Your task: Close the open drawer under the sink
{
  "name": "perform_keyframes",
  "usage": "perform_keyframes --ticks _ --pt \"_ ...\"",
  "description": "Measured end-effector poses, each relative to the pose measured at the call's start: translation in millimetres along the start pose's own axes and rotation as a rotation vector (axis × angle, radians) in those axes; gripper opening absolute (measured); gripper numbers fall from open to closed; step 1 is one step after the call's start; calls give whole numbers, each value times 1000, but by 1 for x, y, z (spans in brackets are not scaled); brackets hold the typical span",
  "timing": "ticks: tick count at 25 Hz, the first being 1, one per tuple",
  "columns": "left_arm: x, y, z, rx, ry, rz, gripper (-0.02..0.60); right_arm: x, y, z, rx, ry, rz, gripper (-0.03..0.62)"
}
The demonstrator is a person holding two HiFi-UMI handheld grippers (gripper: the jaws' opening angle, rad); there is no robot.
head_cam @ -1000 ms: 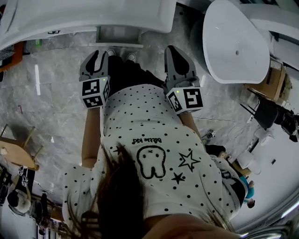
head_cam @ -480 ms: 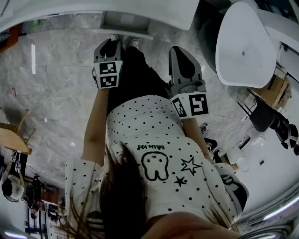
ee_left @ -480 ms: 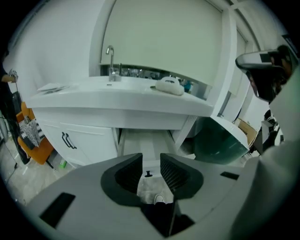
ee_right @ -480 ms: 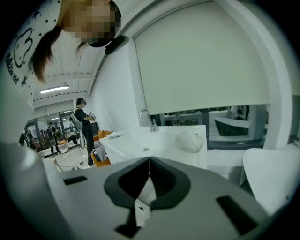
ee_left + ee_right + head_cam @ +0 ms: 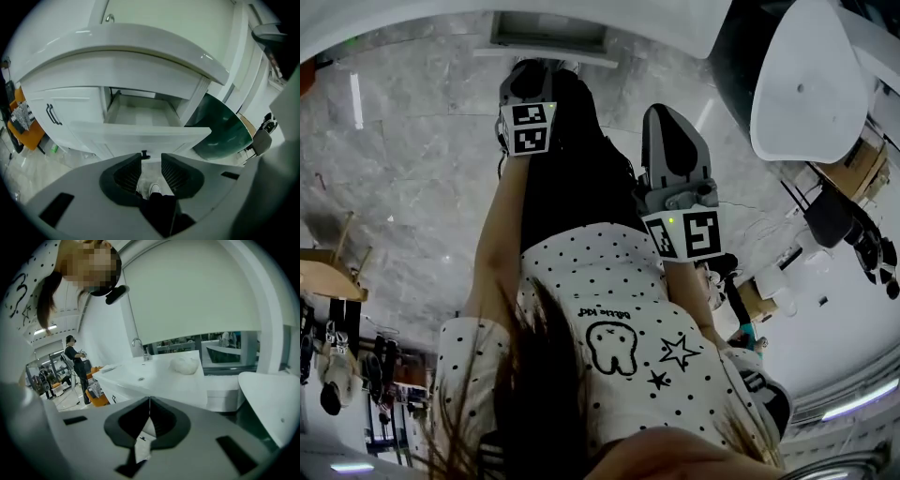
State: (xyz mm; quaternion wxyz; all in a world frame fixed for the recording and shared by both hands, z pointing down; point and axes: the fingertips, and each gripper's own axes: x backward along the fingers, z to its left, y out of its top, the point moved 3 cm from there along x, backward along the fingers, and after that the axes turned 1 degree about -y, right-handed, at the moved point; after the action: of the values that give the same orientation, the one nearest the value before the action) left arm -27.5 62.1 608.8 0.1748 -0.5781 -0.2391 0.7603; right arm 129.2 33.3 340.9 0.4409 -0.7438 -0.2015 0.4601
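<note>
Under the white sink counter the white drawer stands pulled out, its bare inside showing, with a small dark knob on its front. My left gripper hangs just in front of that knob. Its jaws have just been opening and stand apart, with nothing between them. In the head view the left gripper reaches toward the drawer at the top edge. My right gripper hangs farther back, its jaws closed together and empty. Over the right gripper I see the sink top.
A cabinet door with a dark handle is left of the drawer, and a dark green rounded panel is to its right. A white freestanding basin stands at the right. A faucet and a white lump sit on the counter.
Both grippers have sunk. The left one has moved up the picture to the drawer's front, and its jaws have parted. The right one trails behind, still shut.
</note>
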Motion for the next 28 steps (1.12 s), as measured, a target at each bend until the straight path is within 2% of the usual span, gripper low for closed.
perform_keyframes --ticks 6,14,20,28 --pt "-35 -23 1 -4 -29 33 139 -12 -18 -10 -20 -63 21 14" --pt "-74 -37 6 -8 -66 37 153 -34 -38 -7 -50 -87 41 14" --pt "-90 -36 3 -18 -94 25 158 -40 -57 -1 -74 -95 86 14" --pt "-106 -29 4 -37 -85 13 158 -46 -63 4 -95 -99 105 14"
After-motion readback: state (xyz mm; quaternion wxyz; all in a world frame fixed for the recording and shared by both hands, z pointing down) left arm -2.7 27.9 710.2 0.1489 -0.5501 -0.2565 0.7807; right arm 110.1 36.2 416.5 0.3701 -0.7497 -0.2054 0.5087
